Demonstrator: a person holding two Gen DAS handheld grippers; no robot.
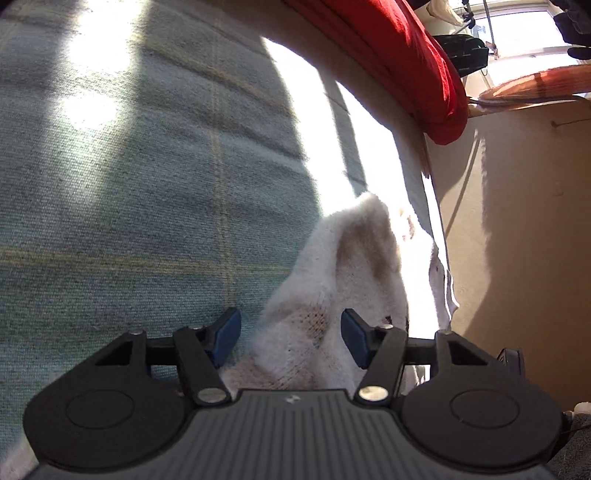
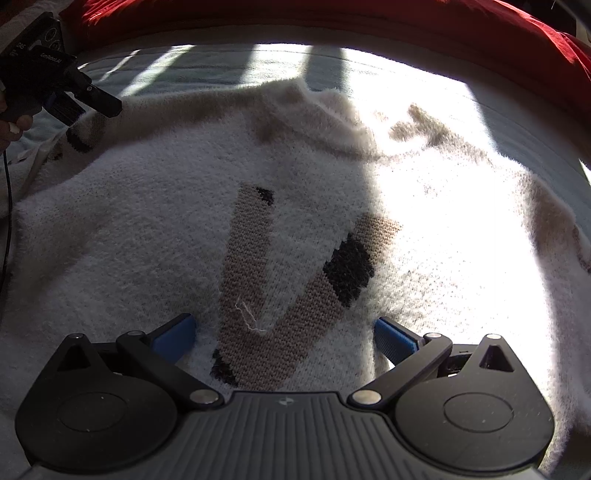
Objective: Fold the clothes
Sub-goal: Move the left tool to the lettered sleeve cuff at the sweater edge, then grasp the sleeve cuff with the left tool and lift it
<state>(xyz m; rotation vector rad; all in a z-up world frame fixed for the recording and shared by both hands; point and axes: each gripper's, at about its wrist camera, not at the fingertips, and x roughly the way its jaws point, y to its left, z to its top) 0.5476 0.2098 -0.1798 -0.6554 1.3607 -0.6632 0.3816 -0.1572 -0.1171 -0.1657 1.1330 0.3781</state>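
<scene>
A fluffy white sweater [image 2: 155,229] with tan and black patches lies spread flat on a blue-green checked blanket [image 1: 129,177]. A red cloth [image 1: 406,55] lies along the blanket's far edge. The right claw [image 2: 286,338] rests on the middle of the sweater with its blue pads spread wide, holding nothing. The left claw [image 1: 291,339] is at the sweater's left edge. A raised fold of the sweater sits between its pads, but they do not squeeze it.

Sweater [image 2: 295,229] lies on blanket [image 1: 147,166], before cushion [image 2: 332,22].
</scene>
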